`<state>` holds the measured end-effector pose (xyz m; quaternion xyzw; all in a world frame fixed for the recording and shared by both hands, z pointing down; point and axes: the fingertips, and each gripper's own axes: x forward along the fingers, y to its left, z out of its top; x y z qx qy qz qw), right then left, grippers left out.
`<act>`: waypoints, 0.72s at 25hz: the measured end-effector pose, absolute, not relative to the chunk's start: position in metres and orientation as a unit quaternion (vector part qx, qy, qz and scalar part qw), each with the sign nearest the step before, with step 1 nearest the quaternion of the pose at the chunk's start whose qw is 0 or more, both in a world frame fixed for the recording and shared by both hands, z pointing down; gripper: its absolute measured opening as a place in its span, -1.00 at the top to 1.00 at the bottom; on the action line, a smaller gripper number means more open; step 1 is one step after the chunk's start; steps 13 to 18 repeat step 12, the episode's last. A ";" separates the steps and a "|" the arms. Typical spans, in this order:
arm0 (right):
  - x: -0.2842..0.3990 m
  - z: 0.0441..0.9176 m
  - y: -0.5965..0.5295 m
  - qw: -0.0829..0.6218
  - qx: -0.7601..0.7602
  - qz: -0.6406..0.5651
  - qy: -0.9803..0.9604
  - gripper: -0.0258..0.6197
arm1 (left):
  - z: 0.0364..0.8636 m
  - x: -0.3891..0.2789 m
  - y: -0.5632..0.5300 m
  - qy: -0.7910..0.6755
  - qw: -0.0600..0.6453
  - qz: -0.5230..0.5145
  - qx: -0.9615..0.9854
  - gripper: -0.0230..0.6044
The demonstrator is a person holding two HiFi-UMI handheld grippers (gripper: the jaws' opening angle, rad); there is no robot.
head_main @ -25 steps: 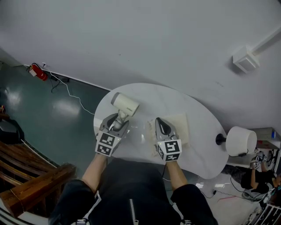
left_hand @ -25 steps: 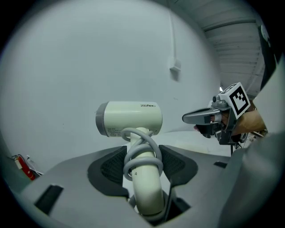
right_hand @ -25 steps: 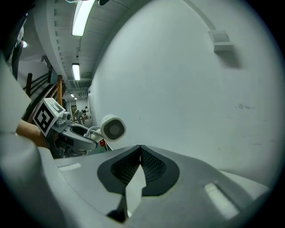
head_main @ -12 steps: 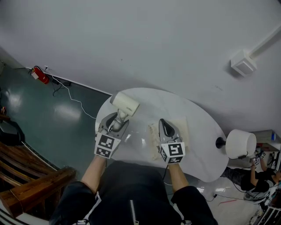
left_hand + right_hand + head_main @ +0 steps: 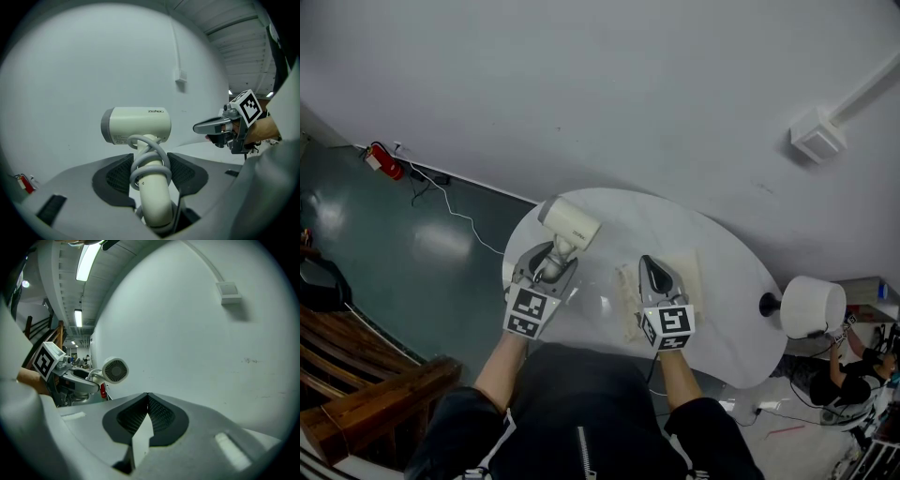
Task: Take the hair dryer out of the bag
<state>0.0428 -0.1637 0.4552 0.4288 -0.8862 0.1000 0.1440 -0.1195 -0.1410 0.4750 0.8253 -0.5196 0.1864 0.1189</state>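
The cream hair dryer (image 5: 570,222) is held up over the left part of the white table (image 5: 727,328). My left gripper (image 5: 551,259) is shut on its handle, which has the grey cord coiled round it. In the left gripper view the dryer (image 5: 136,124) stands upright between the pads (image 5: 119,176), its barrel lying across the view. The pale cream bag (image 5: 689,272) lies flat on the table. My right gripper (image 5: 649,267) is shut on a flap of the bag (image 5: 140,441). From the right gripper view the dryer's rear grille (image 5: 115,370) shows at the left.
A white round lamp shade (image 5: 811,302) stands off the table's right end. A red fire extinguisher (image 5: 382,156) and a cable lie on the green floor by the wall. Wooden benches (image 5: 366,384) stand at the lower left. A white box (image 5: 817,136) is mounted on the wall.
My left gripper has risen a little with the hair dryer in it. The right gripper has stayed shut on the bag in about the same place.
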 end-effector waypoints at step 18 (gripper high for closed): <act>0.045 0.458 -0.157 0.146 0.429 0.106 -0.885 0.91 | 0.478 -0.116 -0.135 -0.512 0.123 0.190 0.829 0.21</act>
